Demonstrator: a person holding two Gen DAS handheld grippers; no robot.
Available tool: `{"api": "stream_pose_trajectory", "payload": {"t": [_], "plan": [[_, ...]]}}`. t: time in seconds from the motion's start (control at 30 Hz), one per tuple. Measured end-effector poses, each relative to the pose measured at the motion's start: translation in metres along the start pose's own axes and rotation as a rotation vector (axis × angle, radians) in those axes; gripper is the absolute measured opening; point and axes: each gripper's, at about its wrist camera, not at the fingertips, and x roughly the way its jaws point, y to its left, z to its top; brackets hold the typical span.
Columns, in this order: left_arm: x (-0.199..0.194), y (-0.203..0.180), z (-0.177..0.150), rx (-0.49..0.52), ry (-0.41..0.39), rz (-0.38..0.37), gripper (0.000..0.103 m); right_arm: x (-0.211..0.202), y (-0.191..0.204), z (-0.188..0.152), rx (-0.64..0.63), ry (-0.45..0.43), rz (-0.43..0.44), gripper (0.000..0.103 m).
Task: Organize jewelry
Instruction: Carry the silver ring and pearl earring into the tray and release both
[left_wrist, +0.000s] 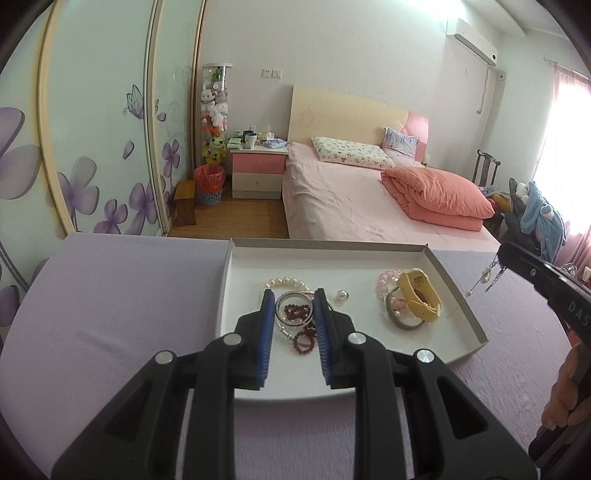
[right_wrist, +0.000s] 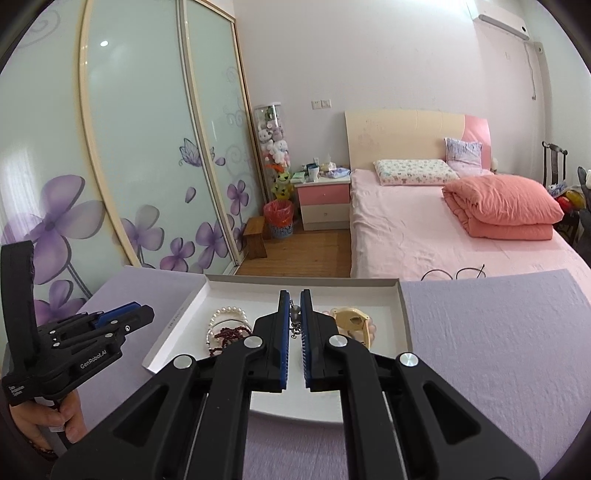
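A white shallow tray (left_wrist: 332, 245) sits on a lavender cloth and holds jewelry. In it lie a pearl bracelet (left_wrist: 286, 282), a clear bangle (left_wrist: 291, 306), dark red bead bracelets (left_wrist: 304, 339), a loose pearl (left_wrist: 342, 294), a pink bead bracelet (left_wrist: 386, 280) and a yellow strap (left_wrist: 421, 297). My left gripper (left_wrist: 294, 295) hovers over the tray's left part. Its jaws are slightly apart, with nothing between them. My right gripper (right_wrist: 294, 295) is shut on a dangling chain earring (right_wrist: 294, 319). That earring (left_wrist: 487, 277) hangs above the tray's right rim.
The lavender cloth (left_wrist: 110, 295) covers the table on both sides of the tray. A pink bed (left_wrist: 351, 199) lies beyond the table's far edge and a flowered sliding wardrobe (right_wrist: 147, 166) stands on the left. A hand (right_wrist: 48, 417) grips the left tool.
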Motion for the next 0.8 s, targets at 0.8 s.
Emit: {"api": "stream_pose_trajectory", "payload": {"t": [0.8], "plan": [[0.043, -0.006, 0.0, 0.01, 0.034, -0.03, 0.022, 0.051, 0.005, -0.019, -0.015, 0.073, -0.011, 0.036]]}}
